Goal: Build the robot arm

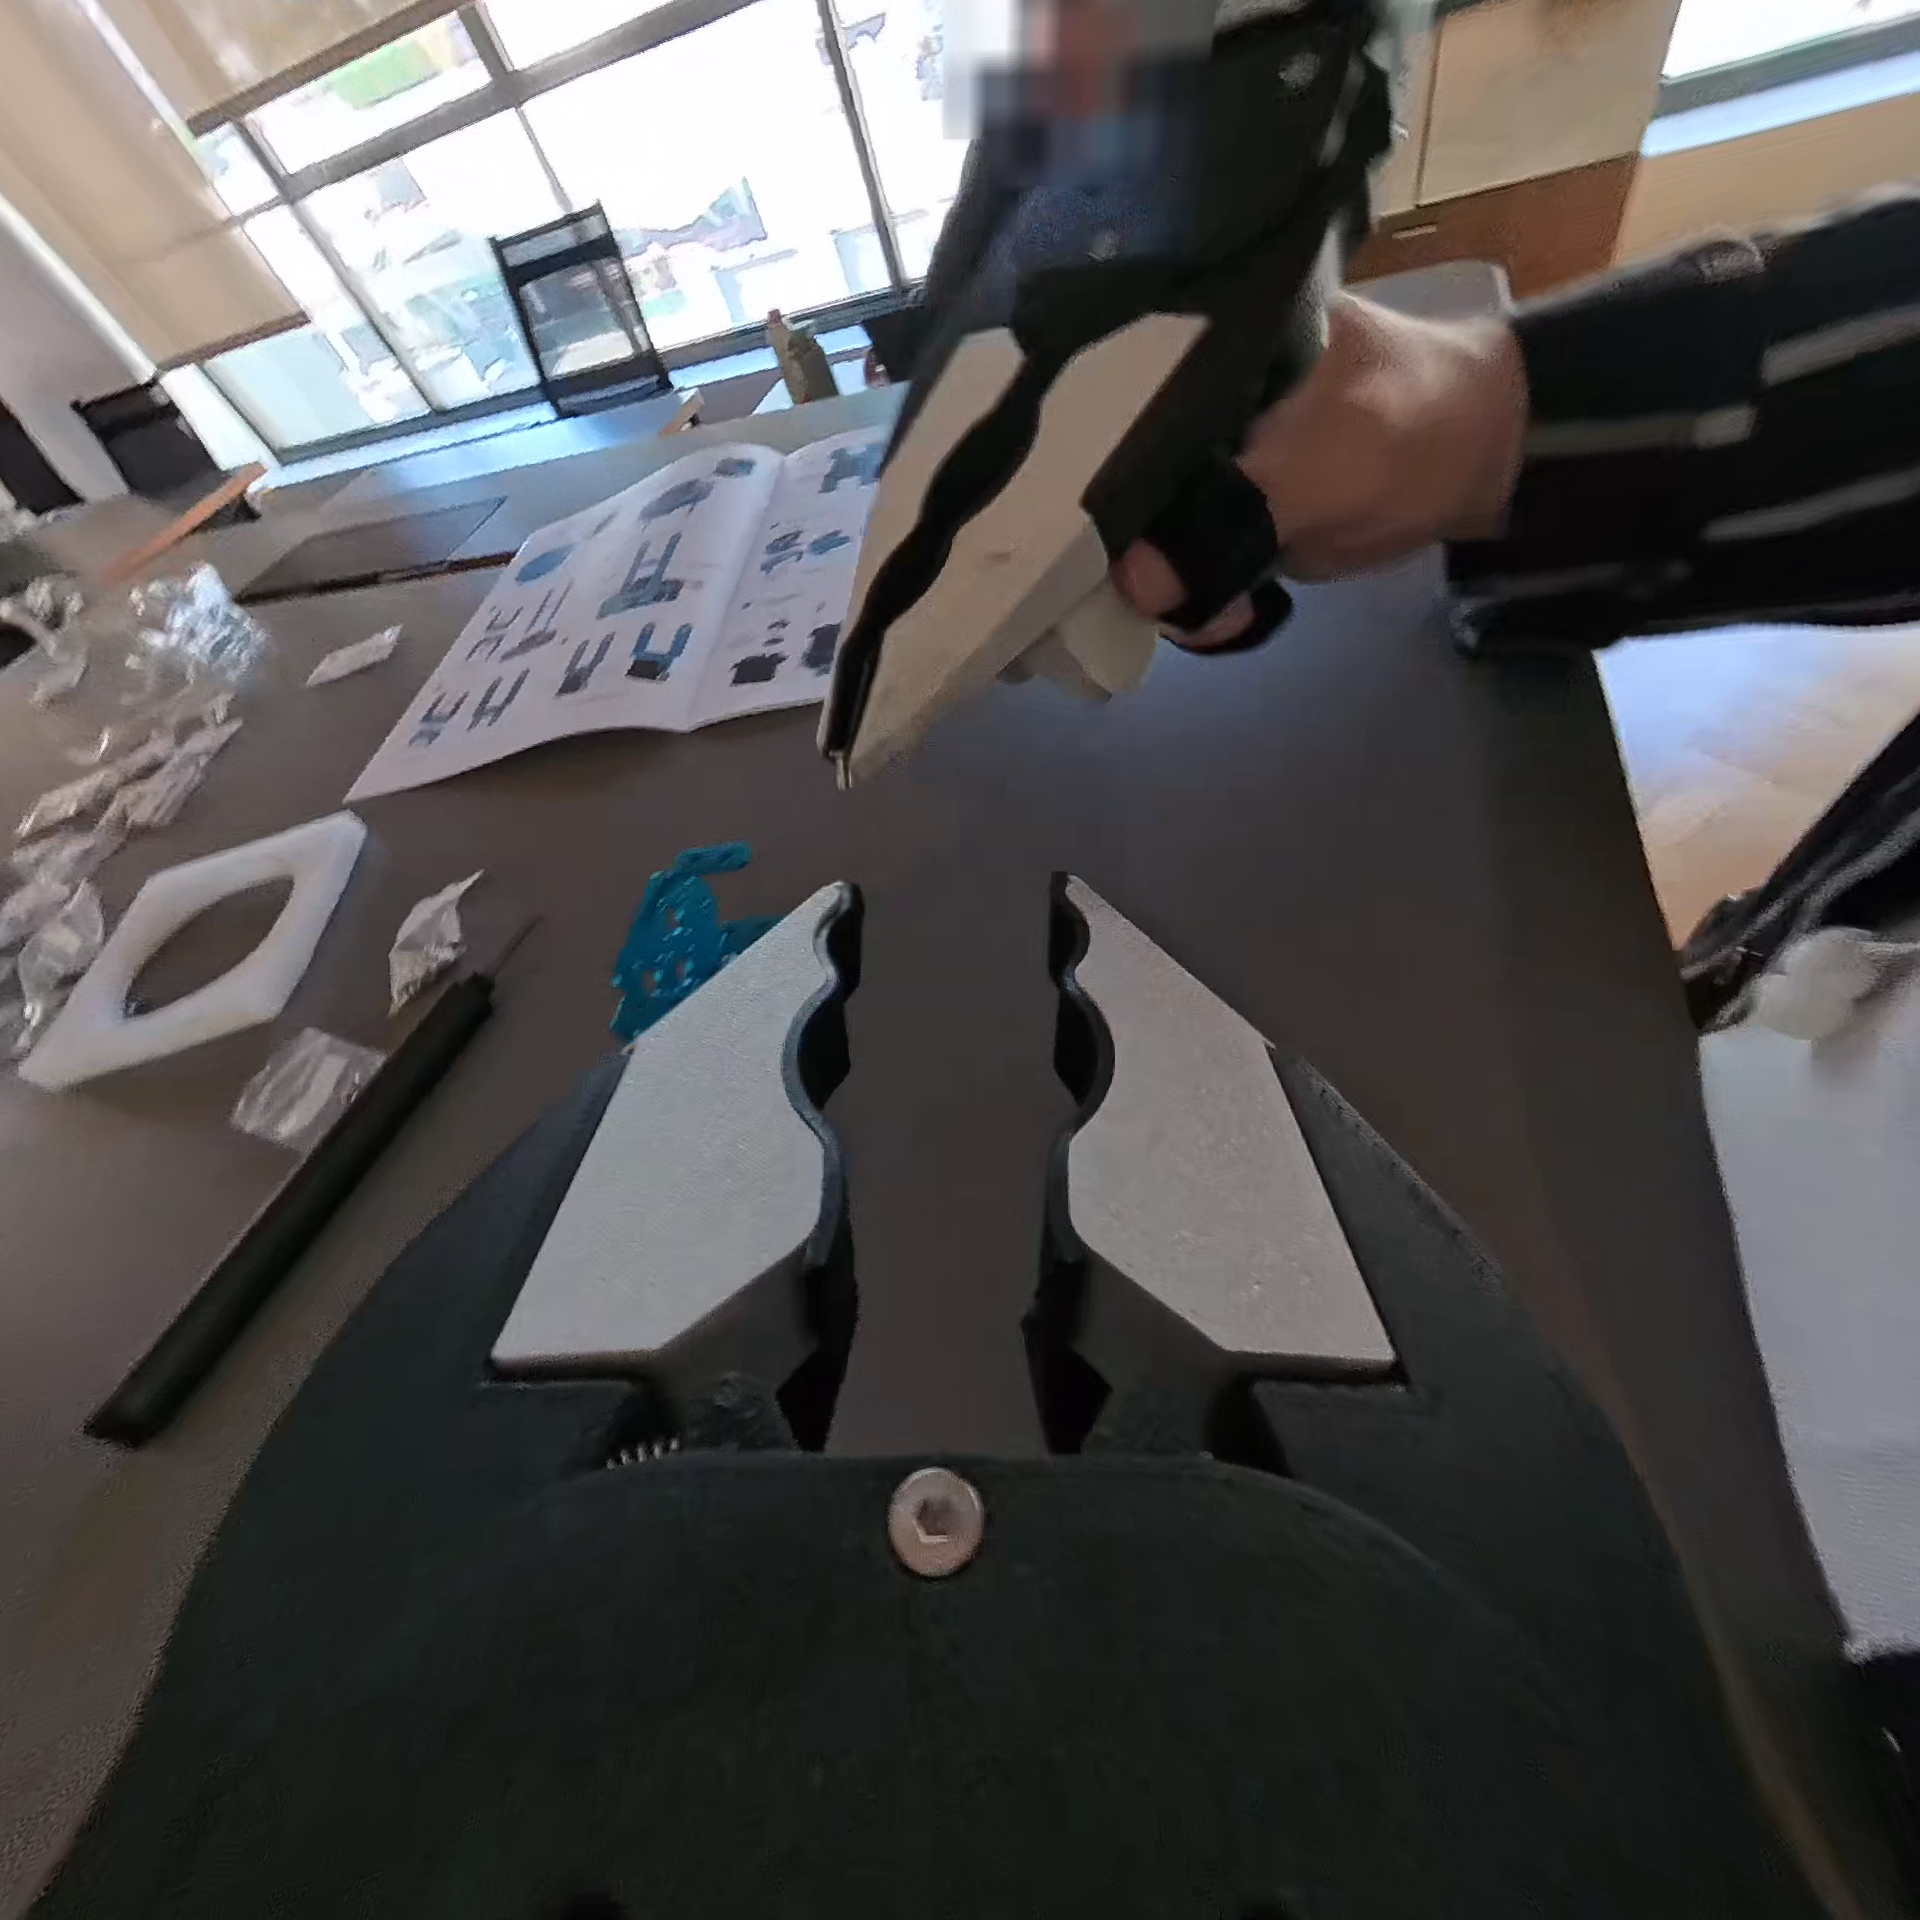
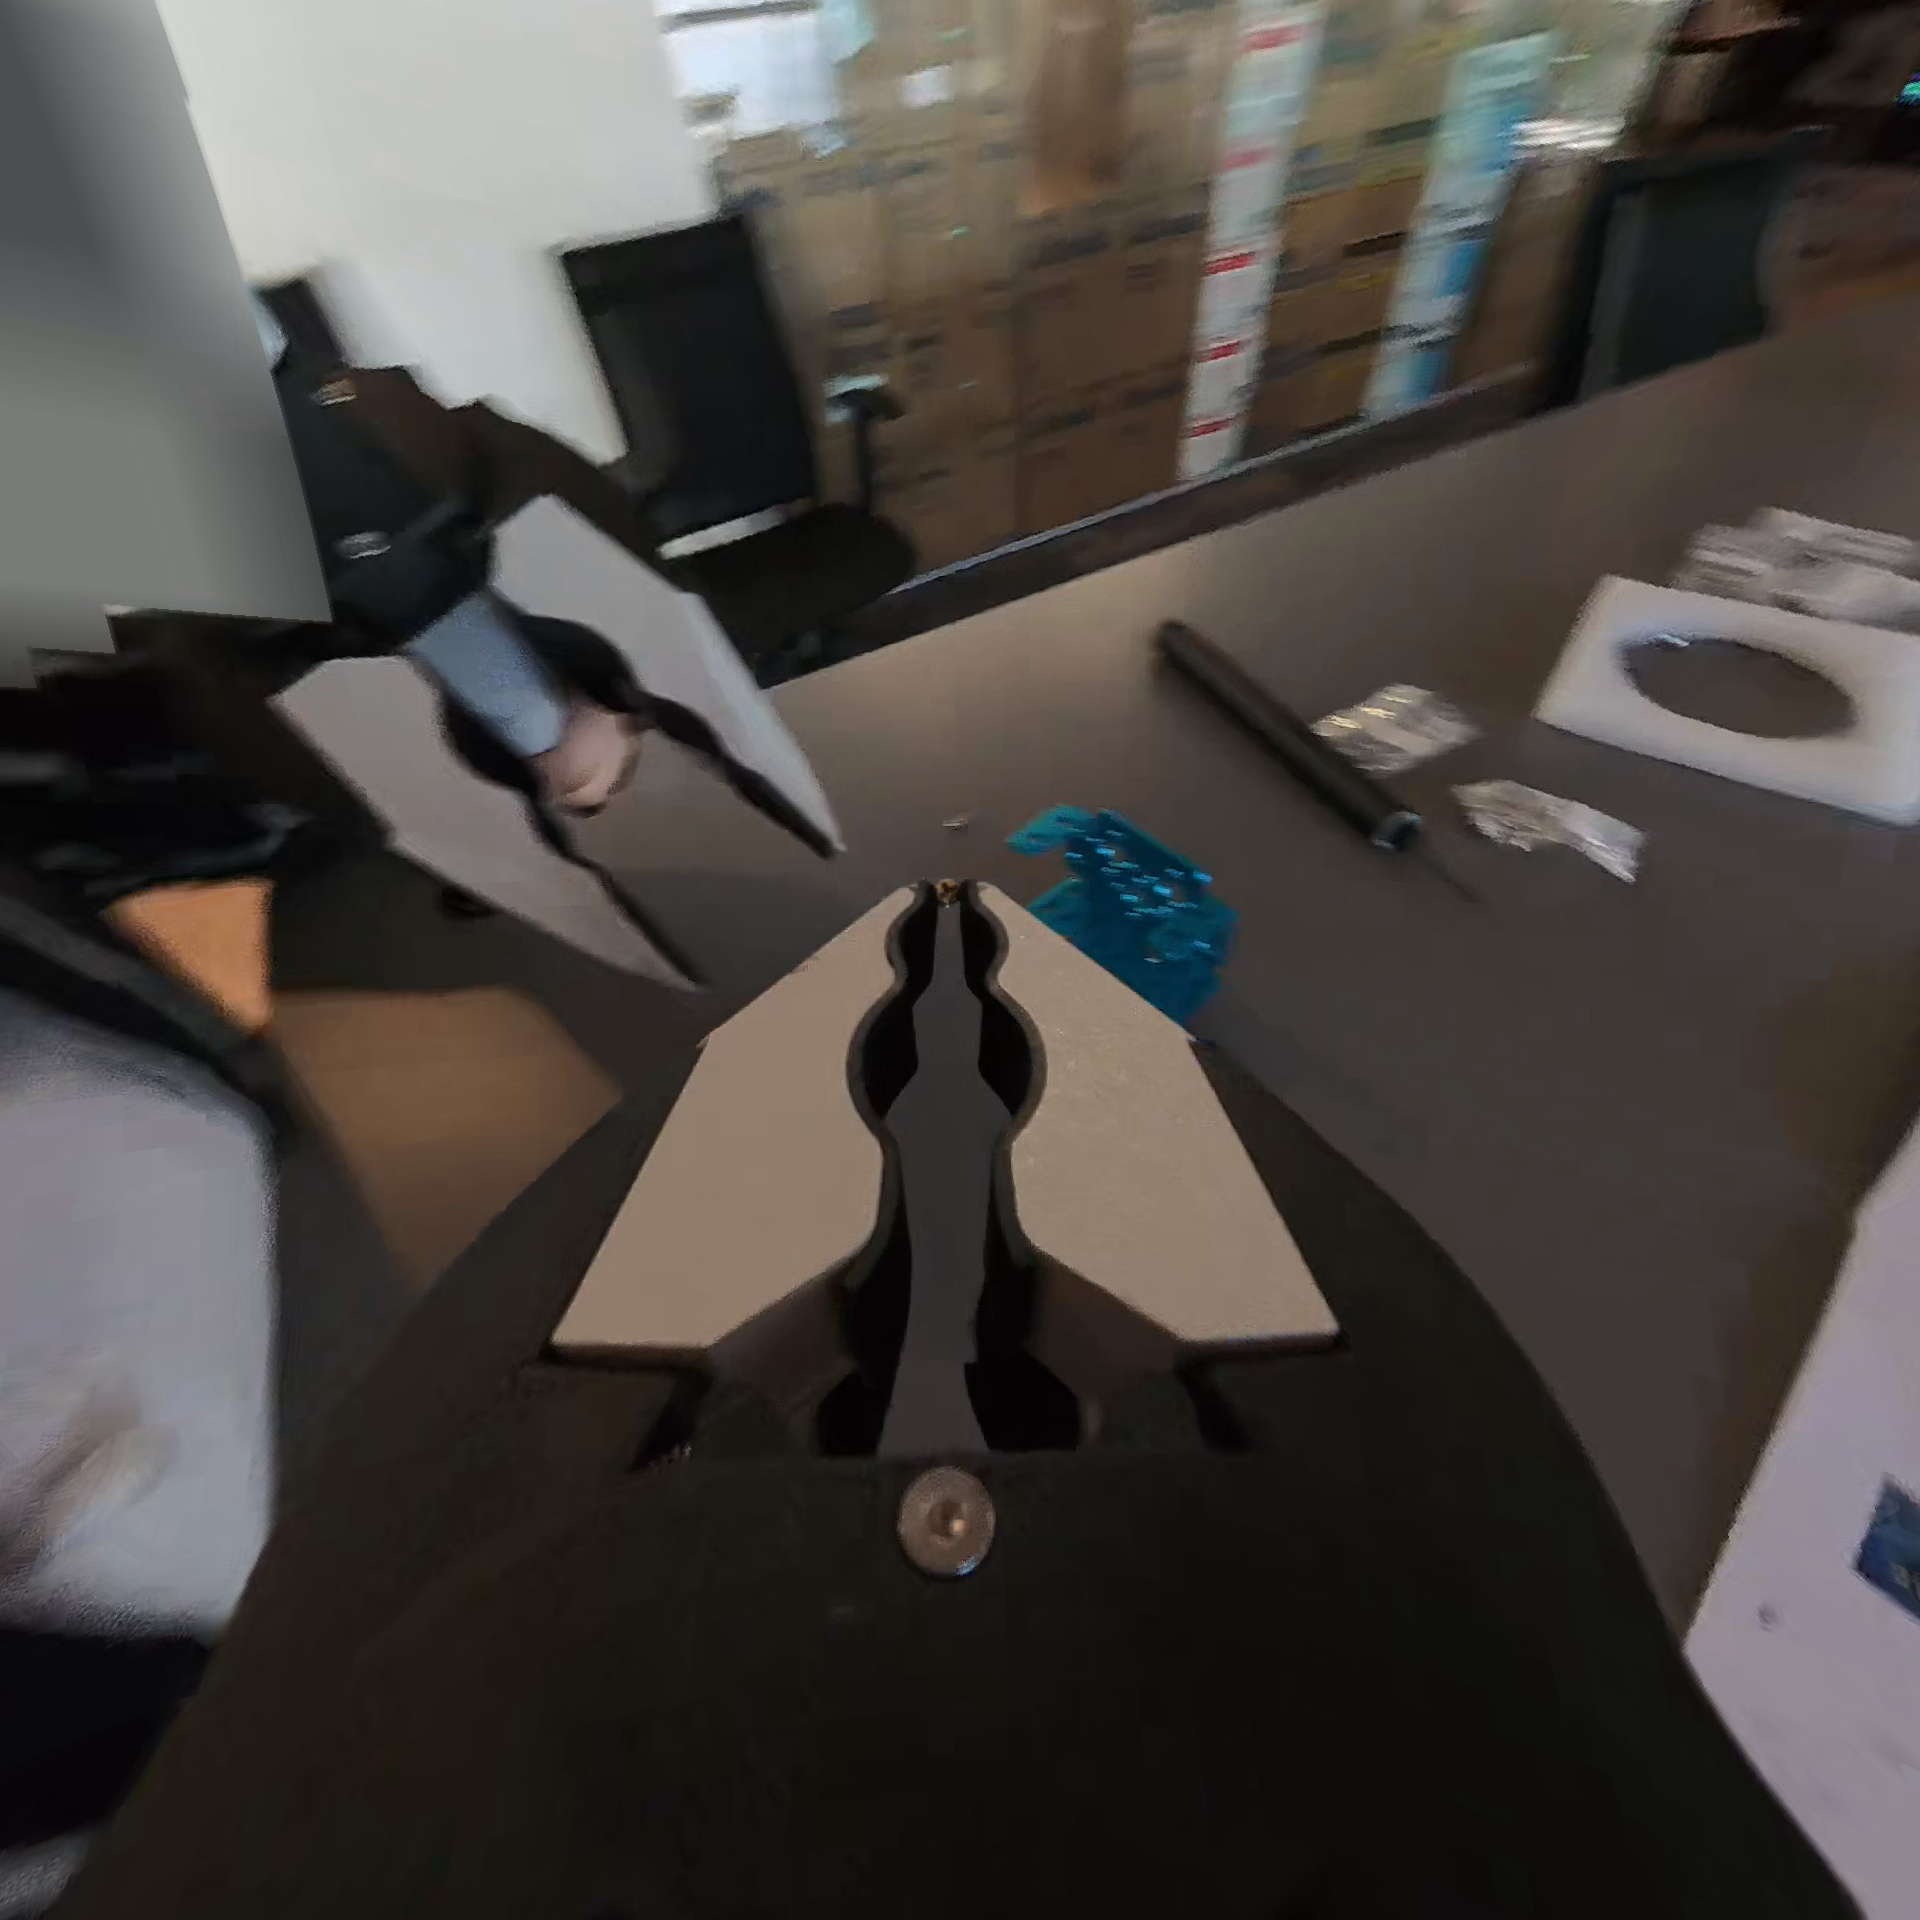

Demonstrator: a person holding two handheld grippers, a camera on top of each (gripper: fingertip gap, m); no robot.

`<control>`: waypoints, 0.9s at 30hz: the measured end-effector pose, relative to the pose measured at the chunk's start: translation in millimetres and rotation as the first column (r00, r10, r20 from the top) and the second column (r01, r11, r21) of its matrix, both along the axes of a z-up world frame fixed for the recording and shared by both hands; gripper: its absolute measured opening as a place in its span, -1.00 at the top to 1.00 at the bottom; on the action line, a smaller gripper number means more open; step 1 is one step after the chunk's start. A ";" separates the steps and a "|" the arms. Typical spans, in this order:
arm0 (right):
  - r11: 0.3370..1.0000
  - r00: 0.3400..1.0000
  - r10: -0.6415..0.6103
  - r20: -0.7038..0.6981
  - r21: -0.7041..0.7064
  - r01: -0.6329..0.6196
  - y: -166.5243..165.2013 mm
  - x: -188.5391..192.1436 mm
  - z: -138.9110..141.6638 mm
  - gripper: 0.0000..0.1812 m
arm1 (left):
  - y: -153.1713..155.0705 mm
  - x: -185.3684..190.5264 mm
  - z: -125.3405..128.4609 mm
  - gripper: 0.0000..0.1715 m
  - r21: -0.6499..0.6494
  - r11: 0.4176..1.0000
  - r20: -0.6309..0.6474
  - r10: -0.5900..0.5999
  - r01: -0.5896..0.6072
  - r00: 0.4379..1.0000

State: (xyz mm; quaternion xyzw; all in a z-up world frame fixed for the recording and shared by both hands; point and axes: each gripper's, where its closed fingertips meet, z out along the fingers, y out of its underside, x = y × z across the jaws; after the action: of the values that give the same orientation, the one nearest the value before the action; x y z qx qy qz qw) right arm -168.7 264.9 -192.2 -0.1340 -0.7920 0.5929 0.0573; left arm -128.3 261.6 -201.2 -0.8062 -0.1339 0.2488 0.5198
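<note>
My right gripper (image 2: pixel 947 891) is shut on a small brass screw (image 2: pixel 947 888) pinched at its very tips, above the dark table. It also shows in the left wrist view (image 1: pixel 837 753), held by a gloved hand, with the screw (image 1: pixel 844 777) poking out below. My left gripper (image 1: pixel 954 891) is open and empty, low over the table; it shows at the left of the right wrist view (image 2: pixel 764 914). A blue perforated metal part (image 1: pixel 681 940) (image 2: pixel 1132 914) lies on the table just beside both grippers. Another tiny screw (image 2: pixel 956 824) lies near it.
A black screwdriver (image 1: pixel 301 1195) (image 2: pixel 1288 738), a white foam frame (image 1: pixel 197 945) (image 2: pixel 1745 696) and several small plastic bags (image 1: pixel 426 935) (image 2: pixel 1548 826) lie beyond the blue part. An open instruction booklet (image 1: pixel 665 603) lies farther back. The table edge (image 1: pixel 1621 831) runs along the right. Spacing between my two grippers at the tips: around 4 cm.
</note>
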 end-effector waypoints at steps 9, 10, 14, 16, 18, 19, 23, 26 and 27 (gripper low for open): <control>0.964 0.965 -0.262 -0.019 0.052 0.263 -8.3 -38.2 -41.8 0.96 | -33.0 -26.5 -24.8 0.58 -0.033 0.990 0.044 0.139 -0.138 0.989; 0.965 0.966 -0.257 -0.014 0.054 0.258 -10.5 -38.5 -43.7 0.96 | -33.2 -26.3 -26.6 0.58 -0.030 0.990 0.046 0.137 -0.136 0.990; 0.959 0.962 -0.272 -0.017 0.074 0.273 -12.6 -45.4 -46.1 0.95 | -30.9 -23.1 -31.9 0.61 -0.014 0.994 0.069 0.111 -0.110 0.991; 0.958 0.962 -0.273 0.001 0.093 0.272 -13.4 -47.3 -49.5 0.95 | -28.9 -21.6 -34.0 0.62 -0.011 0.995 0.076 0.096 -0.095 0.992; 0.953 0.959 -0.282 -0.002 0.113 0.280 -12.7 -49.8 -51.8 0.95 | -27.8 -20.7 -35.1 0.62 -0.010 0.996 0.079 0.084 -0.084 0.993; 0.952 0.960 -0.281 -0.002 0.126 0.279 -12.7 -50.0 -53.6 0.95 | -27.6 -20.5 -35.6 0.62 -0.011 0.997 0.081 0.081 -0.080 0.993; 0.939 0.956 -0.293 -0.028 0.180 0.293 -10.3 -51.9 -59.2 0.95 | -27.4 -21.1 -37.0 0.63 -0.001 0.997 0.093 0.071 -0.071 0.993; 0.937 0.955 -0.295 -0.008 0.192 0.291 -10.7 -52.3 -60.2 0.95 | -26.6 -21.5 -38.7 0.63 0.005 0.998 0.107 0.064 -0.065 0.992; 0.936 0.954 -0.298 -0.007 0.193 0.294 -10.4 -53.0 -60.2 0.95 | -26.4 -21.7 -39.2 0.63 0.005 0.998 0.110 0.064 -0.065 0.992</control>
State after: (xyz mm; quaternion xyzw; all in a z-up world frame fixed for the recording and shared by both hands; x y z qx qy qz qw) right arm -221.7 254.5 -252.4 -0.2522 -0.8169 0.4967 0.1497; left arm -150.0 235.1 -240.4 -0.8116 -0.1893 0.2201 0.5070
